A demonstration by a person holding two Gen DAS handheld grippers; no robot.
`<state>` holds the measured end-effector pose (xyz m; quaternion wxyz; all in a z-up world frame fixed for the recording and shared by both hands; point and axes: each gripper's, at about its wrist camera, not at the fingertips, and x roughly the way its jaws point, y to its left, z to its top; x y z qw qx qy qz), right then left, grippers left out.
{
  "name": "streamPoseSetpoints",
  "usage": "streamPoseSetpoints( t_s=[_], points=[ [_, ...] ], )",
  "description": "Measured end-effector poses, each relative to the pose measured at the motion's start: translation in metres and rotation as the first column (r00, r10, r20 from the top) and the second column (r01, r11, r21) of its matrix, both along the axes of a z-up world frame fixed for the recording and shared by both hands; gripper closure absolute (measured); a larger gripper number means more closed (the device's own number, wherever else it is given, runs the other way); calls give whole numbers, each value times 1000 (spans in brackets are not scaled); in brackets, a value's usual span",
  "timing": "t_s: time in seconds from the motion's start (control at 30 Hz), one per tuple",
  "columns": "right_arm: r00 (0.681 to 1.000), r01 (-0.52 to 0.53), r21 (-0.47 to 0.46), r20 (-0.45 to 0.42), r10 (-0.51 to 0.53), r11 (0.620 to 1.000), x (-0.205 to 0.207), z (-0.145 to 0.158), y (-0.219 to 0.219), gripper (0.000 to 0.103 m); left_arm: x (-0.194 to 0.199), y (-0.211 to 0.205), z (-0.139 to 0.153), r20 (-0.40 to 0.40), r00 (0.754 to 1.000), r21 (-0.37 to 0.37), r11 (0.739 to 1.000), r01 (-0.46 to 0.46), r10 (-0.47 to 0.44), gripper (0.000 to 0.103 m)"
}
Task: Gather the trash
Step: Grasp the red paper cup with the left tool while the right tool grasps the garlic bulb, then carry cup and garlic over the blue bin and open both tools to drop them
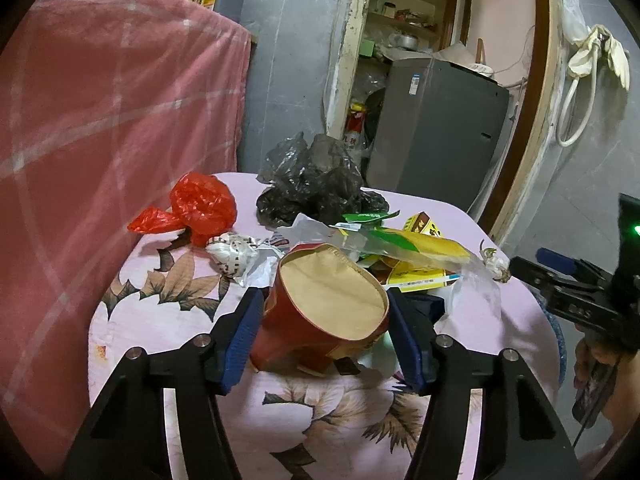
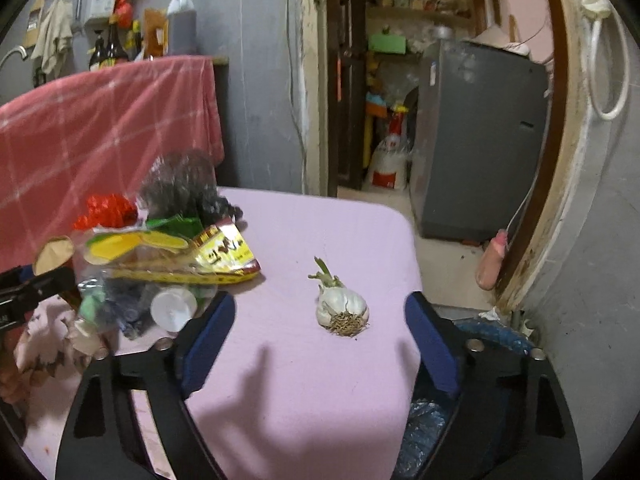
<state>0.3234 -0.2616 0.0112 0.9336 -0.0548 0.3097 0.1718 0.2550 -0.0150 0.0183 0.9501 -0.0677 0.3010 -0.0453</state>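
My left gripper (image 1: pixel 326 316) is shut on a red paper cup (image 1: pixel 320 320) with a tan inside, tipped on its side just above the pink floral tablecloth (image 1: pixel 168 320). Behind it lie a red plastic bag (image 1: pixel 200 208), a black plastic bag (image 1: pixel 316 184), a crumpled white wrapper (image 1: pixel 234 256) and yellow-green packaging (image 1: pixel 416 248). My right gripper (image 2: pixel 320 332) is open, its jaws on either side of a sprouted garlic bulb (image 2: pixel 342 306) on the cloth. The trash pile (image 2: pixel 160 256) and a white bottle cap (image 2: pixel 174 308) lie to its left. The right gripper also shows at the right edge of the left wrist view (image 1: pixel 532 268).
A pink checked cloth (image 1: pixel 112 120) hangs over furniture at the left, with bottles on top. A grey appliance (image 2: pixel 480 136) stands behind the table by a doorway. A blue bag (image 2: pixel 496 336) sits off the table's right edge.
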Motion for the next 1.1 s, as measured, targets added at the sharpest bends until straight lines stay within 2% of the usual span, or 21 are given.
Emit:
streamPoseSetpoints(
  t_s=[0.17,0.33,0.47,0.6,0.8,1.1],
  points=[
    [997,12,-4,-70,-12,1000,21,-10,-2,33,0,-6,1,10,1000,22,1000,-5,5,50],
    [991,2,-9,-136,-3,1000,35,-24,0,47,1,-7,0,8,1000,11,1000,-11,11,52],
    [988,-10,-15,-151,8,1000,38,-30,2,55,1,-10,1,14,1000,7,1000,-12,12,53],
    [989,-20,-6,-145,19,1000,37,-32,1,68,-2,-15,3,27,1000,22,1000,-12,11,54],
    [989,-62,7,-134,62,998,24,-30,5,69,-14,-19,6,59,998,28,999,-24,22,54],
    [995,-83,84,-51,87,993,-29,-19,3,69,-49,-31,15,170,984,39,997,-67,59,55]
  ],
)
